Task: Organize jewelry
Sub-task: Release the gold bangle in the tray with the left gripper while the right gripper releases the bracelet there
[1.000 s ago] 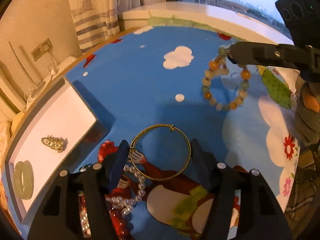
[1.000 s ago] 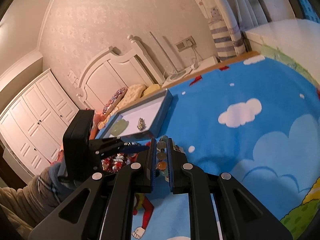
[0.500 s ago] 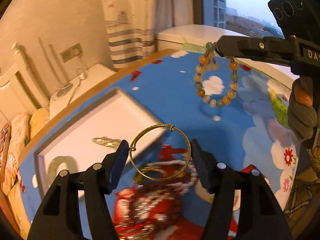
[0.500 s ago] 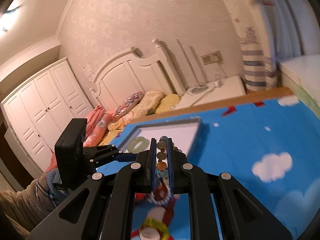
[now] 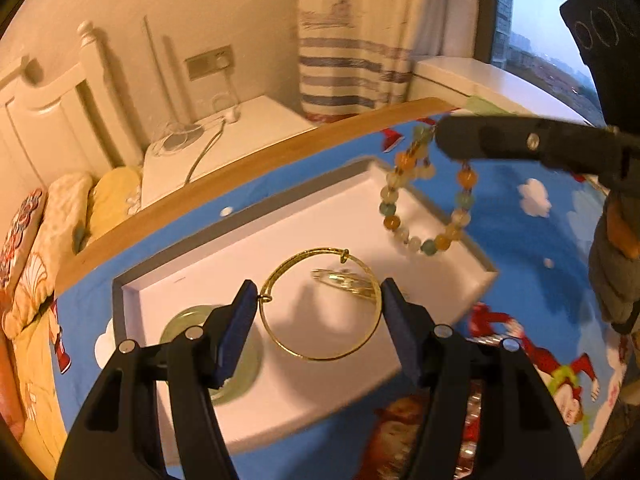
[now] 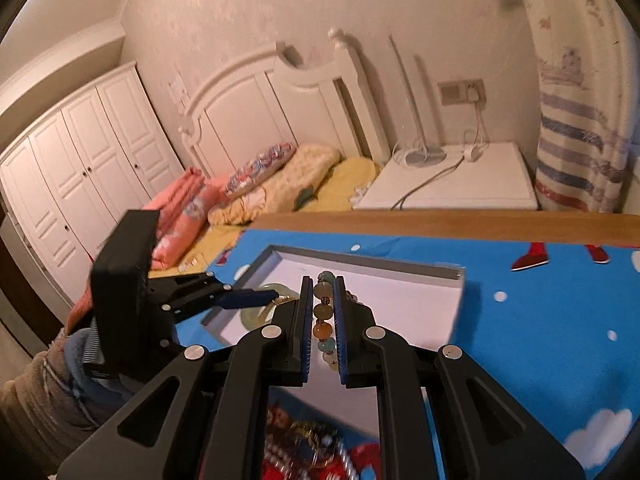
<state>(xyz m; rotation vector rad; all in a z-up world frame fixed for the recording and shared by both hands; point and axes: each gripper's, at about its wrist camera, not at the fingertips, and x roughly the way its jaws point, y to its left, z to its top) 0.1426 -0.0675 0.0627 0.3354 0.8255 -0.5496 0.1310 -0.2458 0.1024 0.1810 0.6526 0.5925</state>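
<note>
While both were held above the white tray [image 5: 404, 360], the gold bangle [image 5: 320, 306] was clamped across the left tongs [image 5: 318, 312], and the bead bracelet [image 6: 323, 312] was pinched between the closed right tongs [image 6: 322, 292].

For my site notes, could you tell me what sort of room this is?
Most likely a bedroom: a bed with a white headboard, pillows and a white wardrobe.

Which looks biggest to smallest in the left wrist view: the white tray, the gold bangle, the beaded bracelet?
1. White tray, clearly largest.
2. Gold bangle and beaded bracelet: the bangle looks slightly wider, but it is nearer the camera, so I would not rank these two.
</note>
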